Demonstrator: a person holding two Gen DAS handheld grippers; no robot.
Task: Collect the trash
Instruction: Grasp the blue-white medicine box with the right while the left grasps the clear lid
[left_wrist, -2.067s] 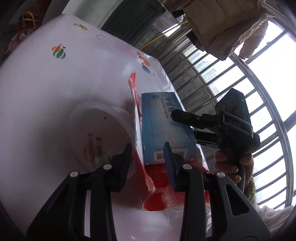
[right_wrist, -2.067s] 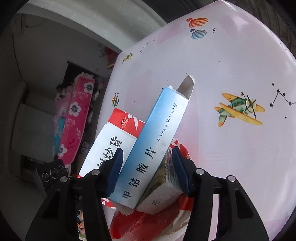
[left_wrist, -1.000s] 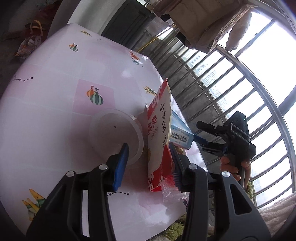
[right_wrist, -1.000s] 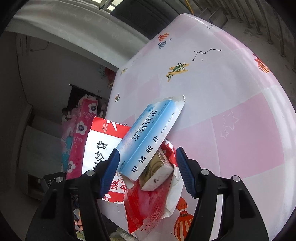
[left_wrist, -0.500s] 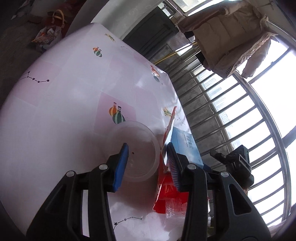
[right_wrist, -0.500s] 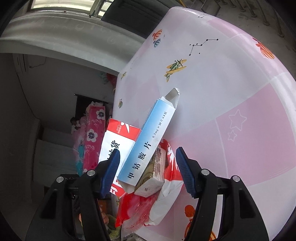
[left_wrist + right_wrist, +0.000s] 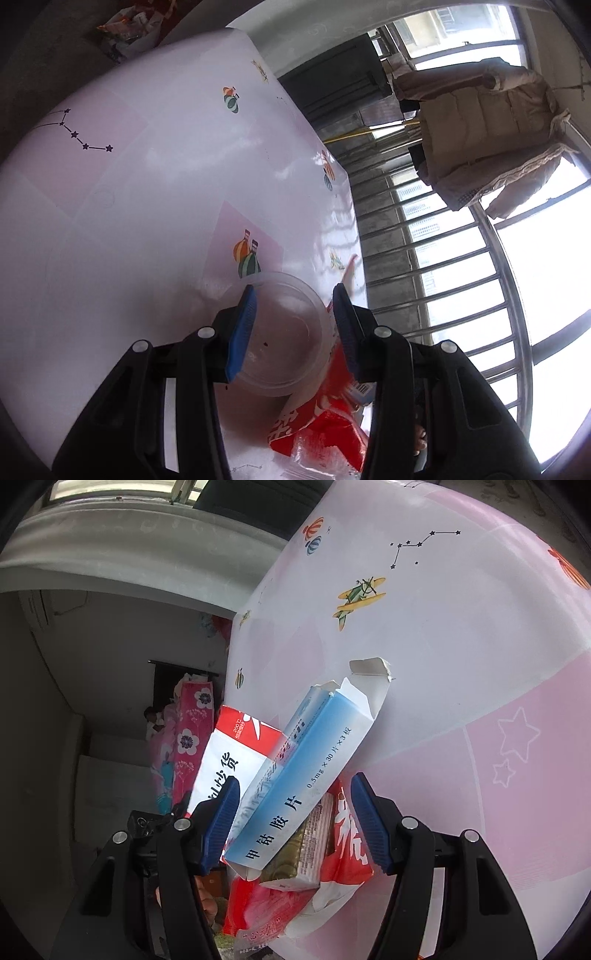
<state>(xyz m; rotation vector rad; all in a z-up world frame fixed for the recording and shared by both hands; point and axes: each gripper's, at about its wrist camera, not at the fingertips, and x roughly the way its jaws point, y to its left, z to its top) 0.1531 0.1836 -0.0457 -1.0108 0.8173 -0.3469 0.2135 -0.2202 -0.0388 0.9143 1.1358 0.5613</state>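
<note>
A clear plastic lid (image 7: 291, 332) lies on the pink table (image 7: 147, 206); my left gripper (image 7: 293, 325) is open, its jaws either side of the lid. A red-and-white snack bag (image 7: 317, 424) sits just right of the lid. In the right wrist view my right gripper (image 7: 291, 823) is open around a tilted blue-and-white medicine box (image 7: 306, 775), its far flap open. Under the box lie a small gold packet (image 7: 303, 853) and the red-and-white bag (image 7: 236, 760). The left gripper's body (image 7: 147, 823) shows behind the bag.
The table (image 7: 461, 664) carries printed balloons, a plane and stars. A barred window (image 7: 461, 258) and a hanging beige jacket (image 7: 480, 122) are beyond the table's right edge. A bag of rubbish (image 7: 129, 26) lies on the floor past the far edge.
My left gripper has let go of the red-and-white bag and shifted left, so its jaws now straddle the clear lid. The right gripper stays open around the blue box, which has tilted more.
</note>
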